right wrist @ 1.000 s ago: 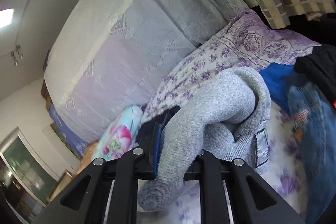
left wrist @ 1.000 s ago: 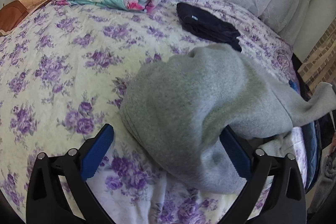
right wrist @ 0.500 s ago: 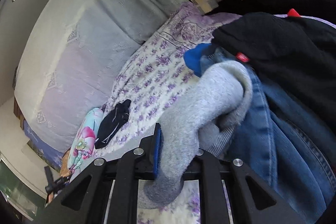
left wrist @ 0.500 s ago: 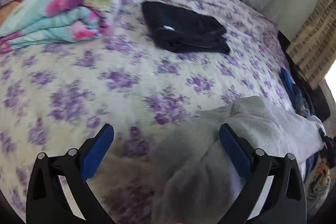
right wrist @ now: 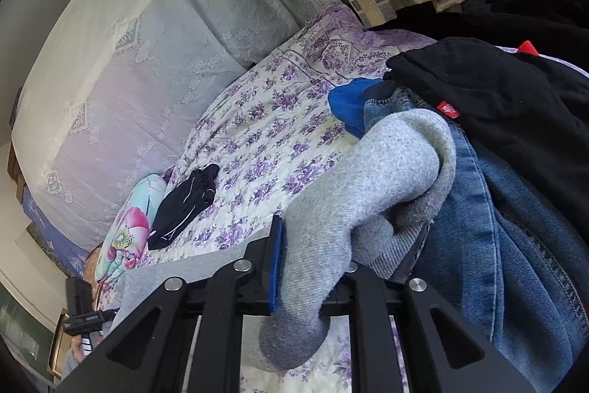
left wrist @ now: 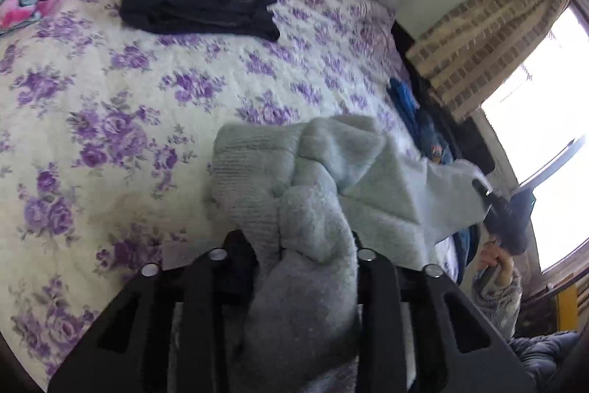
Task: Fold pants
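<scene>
Both grippers clamp the grey fleece pants (left wrist: 331, 194): the left gripper (left wrist: 302, 249) pinches a bunched, ribbed fold above the quilted floral bedspread (left wrist: 147, 105), and the right gripper (right wrist: 313, 267) grips another thick roll beside rumpled denim jeans (right wrist: 515, 245).

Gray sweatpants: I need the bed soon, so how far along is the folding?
Done: one black garment lies folded on the bedspread. In hand: both the left gripper and the right gripper are shut on the gray sweatpants, which are bunched, not yet folded. Left: folding them, then the jeans and black clothes piled at the edge.
</scene>
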